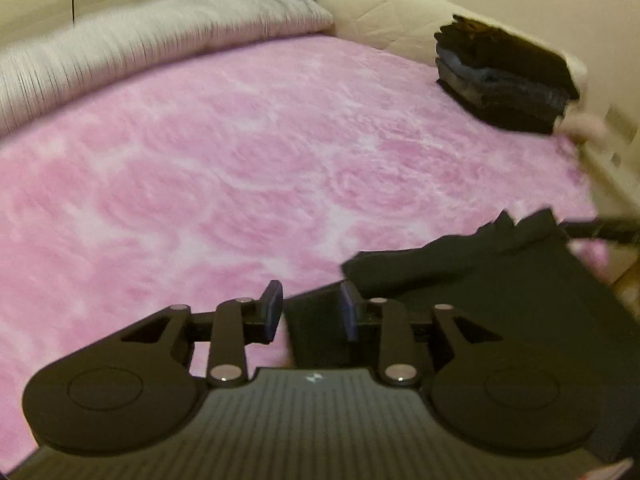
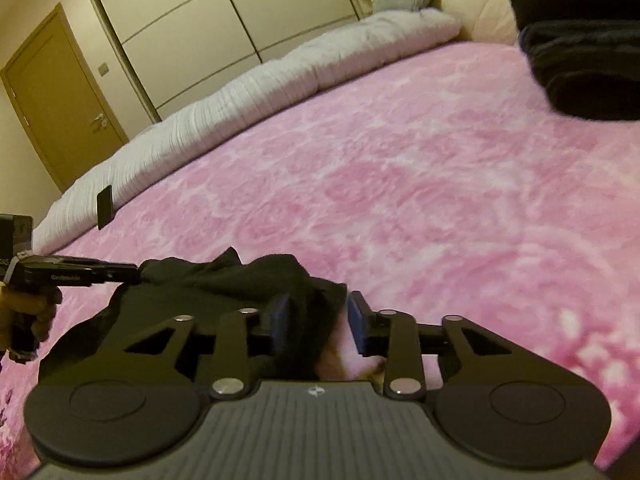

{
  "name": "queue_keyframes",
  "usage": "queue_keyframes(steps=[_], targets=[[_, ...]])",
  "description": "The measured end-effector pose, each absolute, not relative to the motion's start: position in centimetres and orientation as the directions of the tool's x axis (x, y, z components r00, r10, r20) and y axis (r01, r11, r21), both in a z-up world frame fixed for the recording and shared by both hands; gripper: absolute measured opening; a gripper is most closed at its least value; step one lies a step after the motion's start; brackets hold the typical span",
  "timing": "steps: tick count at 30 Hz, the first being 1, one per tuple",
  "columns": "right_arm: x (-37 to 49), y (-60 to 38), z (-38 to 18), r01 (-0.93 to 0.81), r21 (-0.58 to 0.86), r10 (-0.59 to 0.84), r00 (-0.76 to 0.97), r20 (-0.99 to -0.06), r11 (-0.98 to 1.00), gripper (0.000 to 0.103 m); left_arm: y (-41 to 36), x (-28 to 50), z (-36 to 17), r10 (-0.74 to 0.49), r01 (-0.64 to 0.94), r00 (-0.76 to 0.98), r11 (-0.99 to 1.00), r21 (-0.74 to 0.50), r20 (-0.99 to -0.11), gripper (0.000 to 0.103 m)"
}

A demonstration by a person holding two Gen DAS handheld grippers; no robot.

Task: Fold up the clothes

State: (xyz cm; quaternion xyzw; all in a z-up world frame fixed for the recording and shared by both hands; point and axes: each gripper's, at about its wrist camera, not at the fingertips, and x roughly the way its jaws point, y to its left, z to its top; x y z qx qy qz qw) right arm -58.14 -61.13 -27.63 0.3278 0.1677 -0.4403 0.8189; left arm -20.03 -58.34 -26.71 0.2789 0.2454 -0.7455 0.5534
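Progress: a stack of dark folded clothes (image 1: 508, 80) already sat at the far right of the pink blanket (image 1: 240, 152), against the cream headboard (image 1: 384, 12). I counted roughly 4 or 5 layers, though blur made the count unsure. So part of the task looked done.

Remaining: 1 black garment (image 2: 208, 292) lay at the near edge of the blanket, directly in front of both grippers. It looked partly flat, with a rumpled, bunched ridge along its far edge; not yet a tidy fold, in my judgement.

Left gripper (image 1: 310, 312): jaws parted, cloth edge lying between them, pads not visibly pressing on it; released.

Right gripper (image 2: 318, 322): jaws parted, a flap of the garment hanging between them beside the left pad; no clamp seen, released.

A grey ribbed duvet (image 2: 248, 88) lay along the blanket's far side.
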Motion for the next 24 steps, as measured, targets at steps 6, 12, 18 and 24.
queue_keyframes(steps=[6, 12, 18, 24], targets=[[-57.5, -61.4, -26.8, 0.775, 0.471, -0.598, 0.627, -0.498, 0.421, 0.038, -56.8, -25.4, -24.4, -0.671, 0.902, -0.332, -0.432, -0.014, -0.663, 0.025], [-55.1, -64.6, -28.6, 0.791, 0.425, -0.573, 0.612, -0.545, 0.440, 0.026, -60.8, -30.4, -27.7, -0.572, 0.850, -0.376, -0.526, -0.026, -0.729, 0.023], [-57.2, -65.2, -30.2, 0.809, 0.397, -0.570, 0.587, -0.575, 0.433, 0.026, -63.7, -28.4, -28.5, -0.605, 0.914, -0.297, -0.405, -0.036, -0.739, 0.025], [-60.1, -61.3, -28.3, 0.809, 0.447, -0.609, 0.584, -0.537, 0.381, 0.032, -60.4, -26.9, -25.6, -0.670, 0.942, -0.208, -0.333, 0.039, -0.712, 0.021]])
